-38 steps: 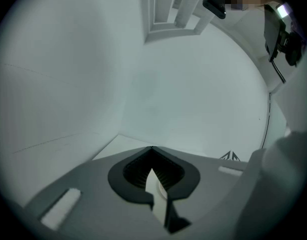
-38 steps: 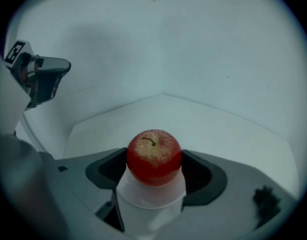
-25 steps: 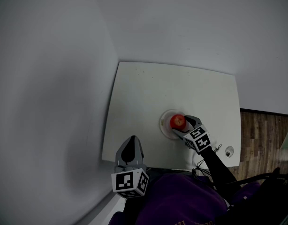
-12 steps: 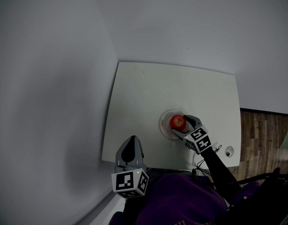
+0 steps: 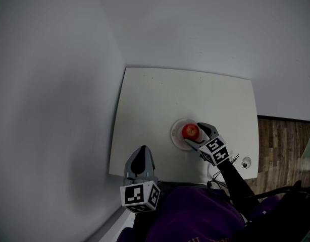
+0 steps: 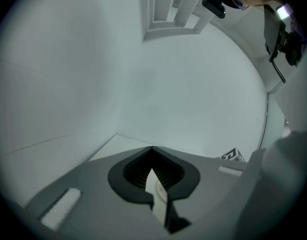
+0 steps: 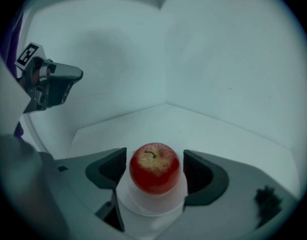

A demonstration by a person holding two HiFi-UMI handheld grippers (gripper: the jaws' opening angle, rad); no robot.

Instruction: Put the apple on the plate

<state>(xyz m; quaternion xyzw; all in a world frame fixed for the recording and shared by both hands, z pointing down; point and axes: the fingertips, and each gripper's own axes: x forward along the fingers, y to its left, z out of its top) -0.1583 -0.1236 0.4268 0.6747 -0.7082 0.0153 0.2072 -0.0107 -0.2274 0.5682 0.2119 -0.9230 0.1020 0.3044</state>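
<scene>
A red apple [image 5: 190, 131] [image 7: 155, 167] stands upright on a small white plate [image 5: 176, 135] [image 7: 152, 205] near the front of the white table [image 5: 155, 95]. My right gripper [image 5: 195, 134] [image 7: 155, 171] is open, one jaw on each side of the apple with a narrow gap at each side. My left gripper [image 5: 141, 155] [image 6: 153, 176] is shut with nothing in it. It hangs at the table's front left edge, well away from the plate.
The table stands in a corner between two pale walls [image 5: 54, 110]. A small round fitting [image 5: 246, 162] sits at the table's front right corner. Wooden floor [image 5: 283, 145] shows to the right. The left gripper [image 7: 51, 86] shows at the left of the right gripper view.
The right gripper and the apple stay at the plate. The left gripper has not moved. Only the head view shifts slightly.
</scene>
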